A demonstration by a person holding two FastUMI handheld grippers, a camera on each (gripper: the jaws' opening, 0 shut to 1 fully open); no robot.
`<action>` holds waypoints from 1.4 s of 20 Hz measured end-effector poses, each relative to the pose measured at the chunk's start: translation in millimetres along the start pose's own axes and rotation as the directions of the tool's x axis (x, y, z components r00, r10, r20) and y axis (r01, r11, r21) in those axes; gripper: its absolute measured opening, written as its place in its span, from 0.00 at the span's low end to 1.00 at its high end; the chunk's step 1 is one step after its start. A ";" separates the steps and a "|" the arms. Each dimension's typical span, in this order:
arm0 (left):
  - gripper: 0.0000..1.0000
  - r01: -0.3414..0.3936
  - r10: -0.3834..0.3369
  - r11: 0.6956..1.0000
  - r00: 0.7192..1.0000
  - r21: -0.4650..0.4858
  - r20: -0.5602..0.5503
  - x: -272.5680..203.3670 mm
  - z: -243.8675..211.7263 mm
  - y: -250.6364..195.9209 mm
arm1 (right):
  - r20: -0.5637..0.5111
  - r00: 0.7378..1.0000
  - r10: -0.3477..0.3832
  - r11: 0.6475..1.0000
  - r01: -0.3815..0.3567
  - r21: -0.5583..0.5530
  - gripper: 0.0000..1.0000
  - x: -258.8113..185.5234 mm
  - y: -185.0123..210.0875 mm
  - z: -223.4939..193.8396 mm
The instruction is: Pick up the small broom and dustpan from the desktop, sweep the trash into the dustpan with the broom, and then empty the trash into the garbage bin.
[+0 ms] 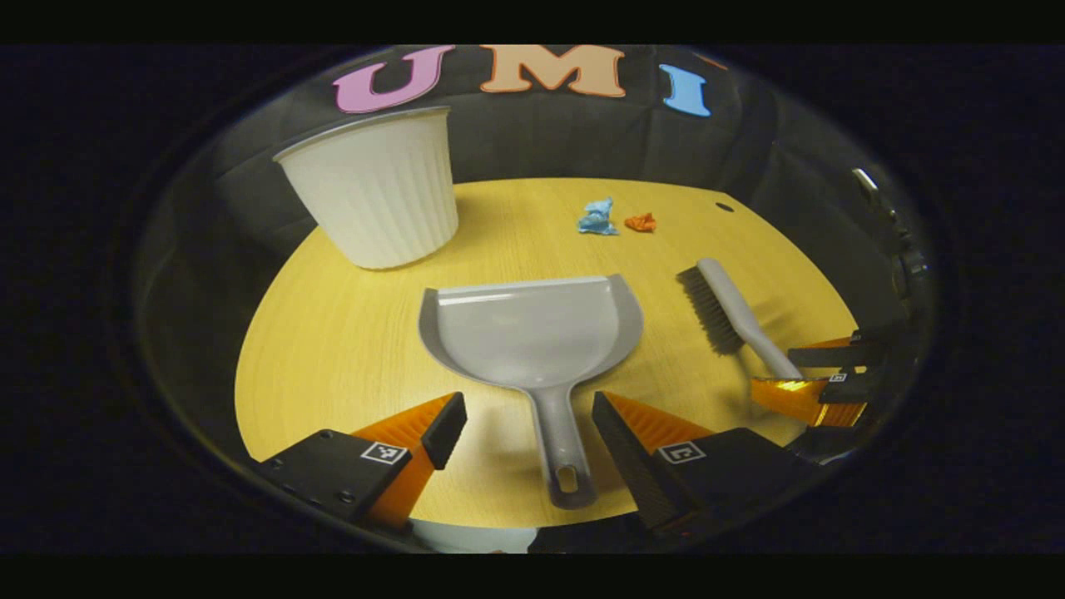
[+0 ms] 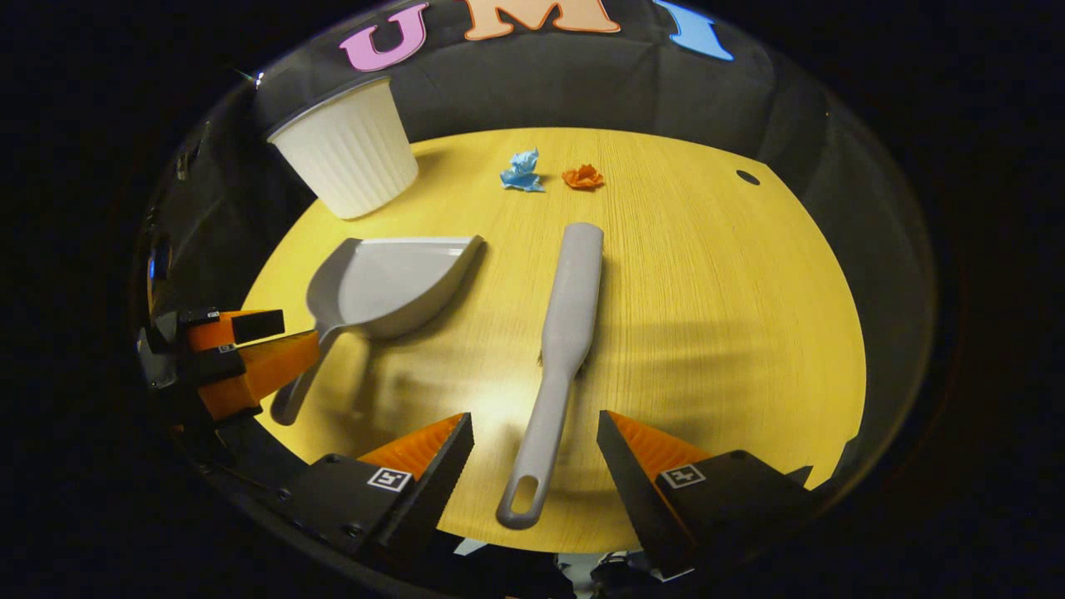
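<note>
A grey dustpan (image 1: 532,333) lies flat on the yellow wooden desktop (image 1: 333,349), its handle pointing back between the fingers of my open left gripper (image 1: 529,426). To its right lies the grey small broom (image 1: 736,312), bristles facing left. In the right gripper view the broom (image 2: 559,349) lies lengthwise, its handle running between the fingers of my open right gripper (image 2: 535,441); neither finger touches it. The dustpan (image 2: 378,283) sits left of it. A crumpled blue paper (image 1: 597,218) and an orange scrap (image 1: 641,222) rest at the far side of the desk. A white ribbed garbage bin (image 1: 374,191) stands at the far left.
The right gripper (image 1: 819,378) shows at the right edge of the left gripper view, by the broom's handle end. The left gripper (image 2: 237,353) shows at the left edge of the right gripper view, by the dustpan's handle. A small dark hole (image 2: 747,177) marks the far right desktop.
</note>
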State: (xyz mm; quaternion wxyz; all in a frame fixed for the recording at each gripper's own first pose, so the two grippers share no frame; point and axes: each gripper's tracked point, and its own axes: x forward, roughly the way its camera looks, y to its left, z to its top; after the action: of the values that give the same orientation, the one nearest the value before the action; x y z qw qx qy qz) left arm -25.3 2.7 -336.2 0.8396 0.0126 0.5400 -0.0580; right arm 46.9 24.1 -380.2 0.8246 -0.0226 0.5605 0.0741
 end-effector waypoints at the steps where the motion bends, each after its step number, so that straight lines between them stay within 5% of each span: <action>1: 0.91 0.002 -0.002 1.000 1.000 0.005 -0.024 4.0 -3.0 1.6 | -0.026 1.000 -0.003 1.000 0.003 0.006 0.89 6.9 -1.5 1.9; 5: 0.71 0.035 -0.032 0.999 0.993 0.021 -0.113 20.6 -16.3 -5.1 | -0.102 0.995 -0.010 1.000 0.011 0.010 0.70 28.1 -5.8 8.9; 7: 0.32 0.021 -0.012 0.998 0.990 0.062 -0.143 22.9 -20.4 -1.8 | -0.133 0.991 -0.009 1.000 0.009 0.001 0.54 33.6 -5.8 9.0; 10: 0.32 0.018 0.004 0.991 0.986 0.130 -0.167 24.2 -21.8 0.4 | -0.189 0.982 0.017 1.000 -0.021 -0.015 0.35 35.0 -2.0 0.8; 14: 0.27 0.031 0.004 0.984 0.981 0.178 -0.195 24.9 -23.4 3.7 | -0.198 0.980 0.016 0.997 -0.030 -0.067 0.22 39.7 -2.6 -0.8; 21: 0.15 0.078 -0.071 0.995 0.992 0.067 -0.108 22.5 -9.1 -2.6 | -0.134 0.989 0.062 0.996 -0.071 -0.061 0.14 27.5 2.9 11.0; 25: 0.16 0.104 -0.098 0.988 0.994 0.113 -0.053 20.2 18.2 -2.6 | -0.043 0.996 0.083 0.996 -0.084 -0.014 0.17 11.9 -5.2 49.7; 28: 0.16 0.127 -0.122 0.973 0.992 0.194 -0.036 28.6 45.0 -3.9 | 0.005 1.000 0.006 0.998 -0.006 -0.066 0.16 6.8 -48.0 96.5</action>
State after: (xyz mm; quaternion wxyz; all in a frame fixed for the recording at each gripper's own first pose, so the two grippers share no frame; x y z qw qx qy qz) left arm 26.8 -7.3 -343.3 0.8225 0.0618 0.5414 -0.1633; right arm 145.4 -11.0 -352.9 0.8245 -0.0477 0.5557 0.0950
